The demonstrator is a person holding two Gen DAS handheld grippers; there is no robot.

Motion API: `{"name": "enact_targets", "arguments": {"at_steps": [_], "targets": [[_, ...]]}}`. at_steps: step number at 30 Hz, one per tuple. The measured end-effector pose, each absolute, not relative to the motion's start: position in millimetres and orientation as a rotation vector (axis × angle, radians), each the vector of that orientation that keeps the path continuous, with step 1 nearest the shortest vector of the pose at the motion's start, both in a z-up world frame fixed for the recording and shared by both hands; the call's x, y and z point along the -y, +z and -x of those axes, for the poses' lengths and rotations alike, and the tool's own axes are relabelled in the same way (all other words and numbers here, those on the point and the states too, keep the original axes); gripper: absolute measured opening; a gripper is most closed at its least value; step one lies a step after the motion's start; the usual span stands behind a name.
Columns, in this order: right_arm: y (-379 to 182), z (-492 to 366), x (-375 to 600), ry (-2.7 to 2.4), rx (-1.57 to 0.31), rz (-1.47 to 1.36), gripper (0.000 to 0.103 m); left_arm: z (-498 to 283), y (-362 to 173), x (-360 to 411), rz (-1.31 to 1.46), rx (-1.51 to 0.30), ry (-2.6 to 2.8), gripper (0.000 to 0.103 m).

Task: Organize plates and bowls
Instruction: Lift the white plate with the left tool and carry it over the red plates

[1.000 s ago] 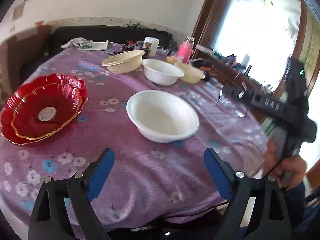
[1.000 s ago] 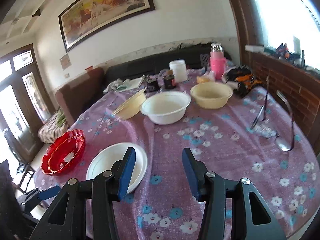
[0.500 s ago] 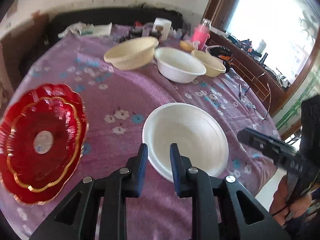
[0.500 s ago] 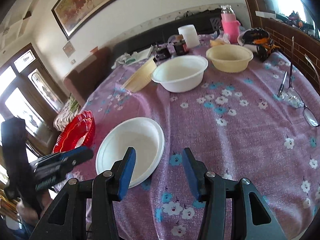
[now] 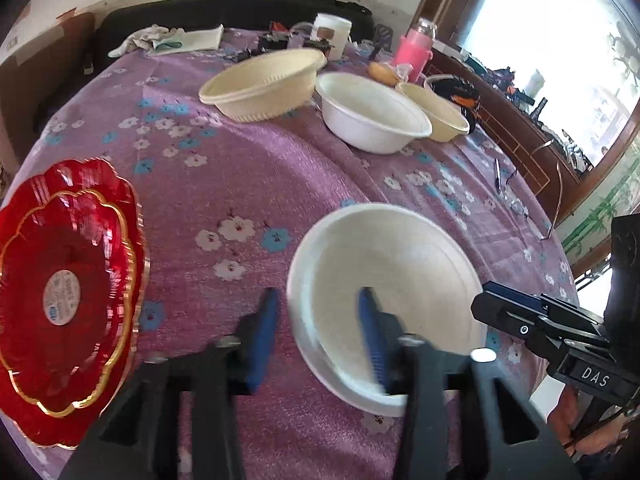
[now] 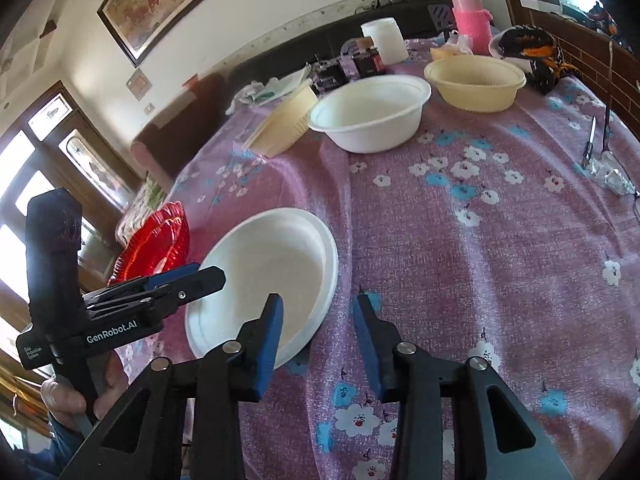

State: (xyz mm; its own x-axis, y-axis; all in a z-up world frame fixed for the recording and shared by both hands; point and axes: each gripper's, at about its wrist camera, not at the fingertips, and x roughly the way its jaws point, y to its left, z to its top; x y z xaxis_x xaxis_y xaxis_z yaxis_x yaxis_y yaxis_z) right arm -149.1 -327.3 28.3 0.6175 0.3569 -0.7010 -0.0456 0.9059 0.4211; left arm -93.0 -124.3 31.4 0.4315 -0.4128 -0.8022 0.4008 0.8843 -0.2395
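A white bowl [image 5: 392, 276] sits near the front of the purple flowered table [image 5: 248, 176]. My left gripper [image 5: 318, 336] is open and blurred, its jaws straddling the bowl's near-left rim, one finger inside and one outside. My right gripper [image 6: 318, 332] is open just right of the same bowl [image 6: 272, 276], its left finger over the rim. Red scalloped plates [image 5: 60, 280] lie stacked at the left. A cream bowl [image 5: 264, 84], a white bowl [image 5: 372, 112] and a smaller cream bowl [image 5: 436, 112] stand further back.
A pink bottle [image 5: 414, 46], a white cup [image 5: 332, 34], cloths [image 5: 168, 40] and small clutter line the far edge. Glasses and a pen [image 6: 600, 140] lie at the right. A dark sofa and a brick ledge border the table.
My left gripper opened from nearly shut and moved right onto the near white bowl's rim. My right gripper came lower and closer to the bowl, still open.
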Motion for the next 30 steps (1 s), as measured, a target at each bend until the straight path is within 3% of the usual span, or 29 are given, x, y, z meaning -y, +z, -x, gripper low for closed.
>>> {"name": "enact_targets", "arguments": {"at_steps": [2, 6, 30], "targets": [[24, 148, 326, 0.239, -0.892, -0.386, 0.028, 93, 24, 126, 0.018, -1.024, -0.516, 0.017], [21, 148, 325, 0.229, -0.894, -0.383, 0.019, 99, 22, 124, 0.035, -1.010, -0.519, 0.016], [64, 146, 292, 0.273, -0.819, -0.330, 0.019, 123, 67, 85, 0.059, -0.847, -0.451, 0.018]]}}
